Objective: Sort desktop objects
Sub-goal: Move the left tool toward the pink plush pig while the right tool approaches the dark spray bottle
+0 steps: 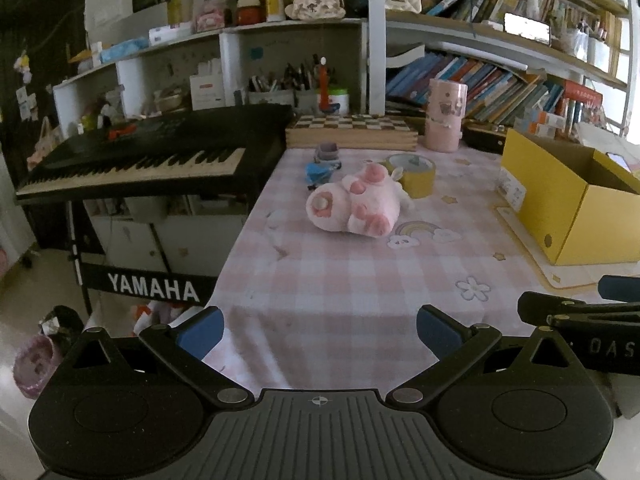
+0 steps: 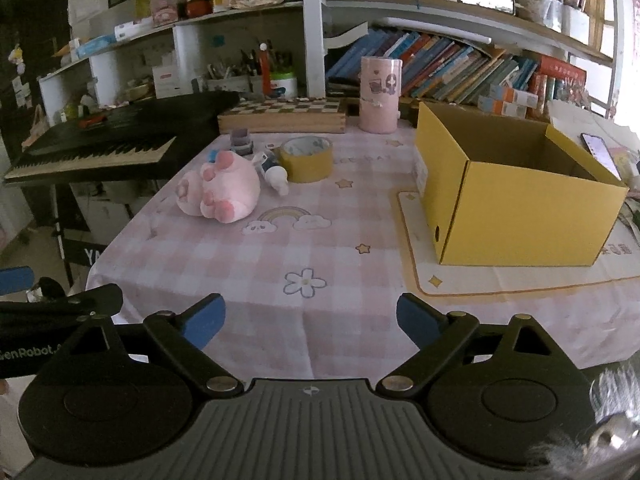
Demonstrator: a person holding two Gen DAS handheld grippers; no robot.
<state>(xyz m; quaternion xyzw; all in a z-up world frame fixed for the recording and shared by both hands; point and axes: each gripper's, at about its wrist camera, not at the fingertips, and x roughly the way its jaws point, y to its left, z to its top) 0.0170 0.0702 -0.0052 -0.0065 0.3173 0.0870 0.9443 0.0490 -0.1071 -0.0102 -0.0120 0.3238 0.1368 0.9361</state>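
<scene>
left hand-held gripper (image 1: 320, 330): hanging over the near edge of the tabletop (image 1: 360, 280), jaws sitting wide apart, nothing between them
right hand-held gripper (image 2: 310, 320): also hovering at the near edge, jaws spread wide with only checked cloth showing in the gap, not holding a thing
plush toy (image 2: 218, 190): pink, lying on its back toward the far left of the tabletop, paws sticking up at the cameras
tape roll (image 2: 306, 159): yellow, lying flat just behind and to the right of the plush toy
small white bottle (image 2: 276, 176): lying on its side, squeezed between the plush toy and the tape roll
blue thing (image 1: 320, 172): sitting just behind the plush toy, too small to tell what it is
small grey tub (image 2: 241, 141): standing near the chessboard box (image 2: 282, 116) at the back
pink cylinder (image 2: 379, 96): standing upright at the back, right of the chessboard box
yellow box (image 2: 516, 196): sitting open on a mat on the right side, well apart from the toys; what's inside isn't showing
keyboard (image 1: 140, 160): standing on its stand, butting up against the tabletop's left side
</scene>
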